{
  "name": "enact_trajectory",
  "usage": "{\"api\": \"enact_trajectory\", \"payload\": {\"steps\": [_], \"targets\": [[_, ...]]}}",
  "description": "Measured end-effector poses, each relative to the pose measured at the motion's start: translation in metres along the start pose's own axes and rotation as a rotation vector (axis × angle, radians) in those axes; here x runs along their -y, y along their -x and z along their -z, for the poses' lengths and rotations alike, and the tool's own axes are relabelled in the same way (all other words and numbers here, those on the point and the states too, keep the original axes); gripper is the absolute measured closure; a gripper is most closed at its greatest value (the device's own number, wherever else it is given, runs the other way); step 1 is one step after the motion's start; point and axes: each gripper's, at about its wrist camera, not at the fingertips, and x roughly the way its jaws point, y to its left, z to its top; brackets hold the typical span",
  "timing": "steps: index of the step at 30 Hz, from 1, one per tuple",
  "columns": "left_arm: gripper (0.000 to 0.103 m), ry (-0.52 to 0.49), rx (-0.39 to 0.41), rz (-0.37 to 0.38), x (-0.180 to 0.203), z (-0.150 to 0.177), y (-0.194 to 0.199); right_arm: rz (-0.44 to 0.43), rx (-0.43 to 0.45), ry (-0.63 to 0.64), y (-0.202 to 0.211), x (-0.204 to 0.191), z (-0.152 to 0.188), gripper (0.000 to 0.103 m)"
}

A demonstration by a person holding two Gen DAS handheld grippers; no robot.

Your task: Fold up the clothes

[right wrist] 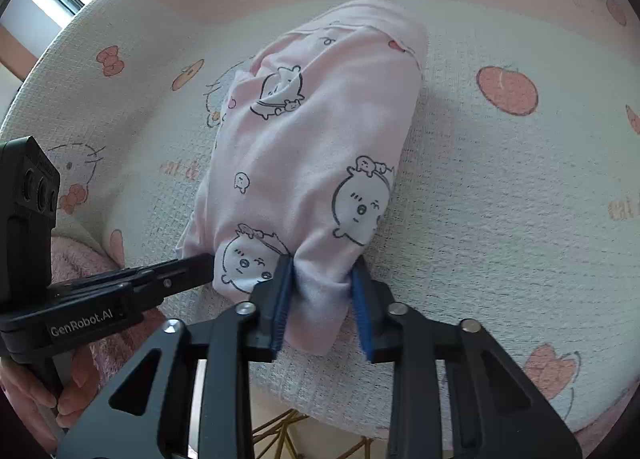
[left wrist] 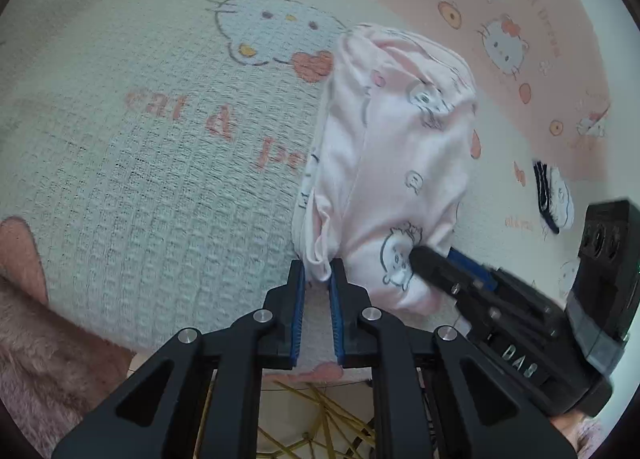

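A pale pink garment (left wrist: 392, 163) (right wrist: 312, 131) printed with cartoon animals lies as a folded bundle on the bedspread. In the left wrist view my left gripper (left wrist: 318, 273) pinches a bunched near corner of it between its blue pads. My right gripper (right wrist: 323, 271) is shut on the neighbouring near edge, with a thick fold of cloth filling the gap. Each gripper shows in the other's view: the right gripper's fingers (left wrist: 428, 259) press into the cloth from the right, and the left gripper's fingers (right wrist: 196, 265) come in from the left.
A waffle-textured bedspread (left wrist: 140, 179) (right wrist: 500, 219) with cat and peach prints covers the surface. A small dark-striped white item (left wrist: 554, 195) lies at the right. Fuzzy pink fabric (left wrist: 36, 339) sits at the near left. The bedspread's near edge drops to gold wire legs (left wrist: 320, 419). A hand (right wrist: 24, 391) holds the left gripper.
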Motion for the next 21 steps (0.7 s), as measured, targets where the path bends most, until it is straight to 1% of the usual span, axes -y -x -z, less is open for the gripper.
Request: {"api": "enact_trajectory", "payload": {"steps": [2, 5, 7, 8, 9, 10, 11, 12, 13, 14, 15, 16, 18, 19, 20, 21], "targets": [[0.091, -0.004, -0.023, 0.051, 0.009, 0.004, 0.002, -0.005, -0.001, -0.011, 0.009, 0.002, -0.005, 0.084], [0.091, -0.021, -0.068, 0.130, 0.022, 0.013, -0.001, 0.051, 0.036, 0.008, 0.034, 0.016, -0.010, 0.085], [0.091, -0.055, -0.118, 0.157, 0.037, 0.022, -0.008, 0.142, 0.070, 0.002, 0.057, 0.033, -0.003, 0.085], [0.090, -0.067, -0.131, 0.166, 0.042, 0.025, -0.010, 0.194, 0.073, -0.030, 0.063, 0.044, 0.000, 0.084], [0.090, -0.055, -0.117, 0.180, 0.040, 0.024, -0.006, 0.223, 0.073, -0.070, 0.067, 0.054, 0.003, 0.081], [0.088, -0.030, -0.091, 0.197, 0.036, 0.023, 0.002, 0.198, 0.067, -0.133, 0.064, 0.062, 0.006, 0.076], [0.081, -0.005, -0.065, 0.214, 0.032, 0.022, 0.009, 0.153, 0.061, -0.202, 0.063, 0.070, 0.011, 0.063], [0.077, 0.016, -0.036, 0.203, 0.026, 0.019, 0.015, 0.059, 0.058, -0.283, 0.067, 0.083, 0.020, 0.055], [0.072, 0.034, -0.005, 0.174, 0.019, 0.014, 0.021, -0.027, 0.051, -0.355, 0.069, 0.092, 0.028, 0.052], [0.071, 0.054, 0.012, 0.160, 0.014, 0.010, 0.023, -0.085, 0.033, -0.392, 0.065, 0.093, 0.035, 0.050], [0.070, 0.074, 0.019, 0.155, 0.008, 0.007, 0.023, -0.114, 0.002, -0.400, 0.060, 0.090, 0.039, 0.047], [0.068, 0.085, 0.014, 0.161, 0.007, 0.003, 0.019, -0.135, -0.027, -0.398, 0.055, 0.085, 0.043, 0.047], [0.068, 0.081, -0.012, 0.173, 0.012, -0.003, 0.006, -0.128, -0.059, -0.352, 0.042, 0.071, 0.041, 0.044], [0.069, 0.062, -0.021, 0.164, 0.016, -0.003, -0.001, -0.132, -0.063, -0.349, 0.037, 0.066, 0.040, 0.042], [0.084, 0.047, -0.029, 0.143, 0.020, -0.003, -0.006, -0.134, -0.066, -0.349, 0.032, 0.061, 0.040, 0.038], [0.094, 0.035, -0.036, 0.115, 0.023, -0.003, -0.011, -0.132, -0.059, -0.353, 0.026, 0.055, 0.040, 0.031]]}}
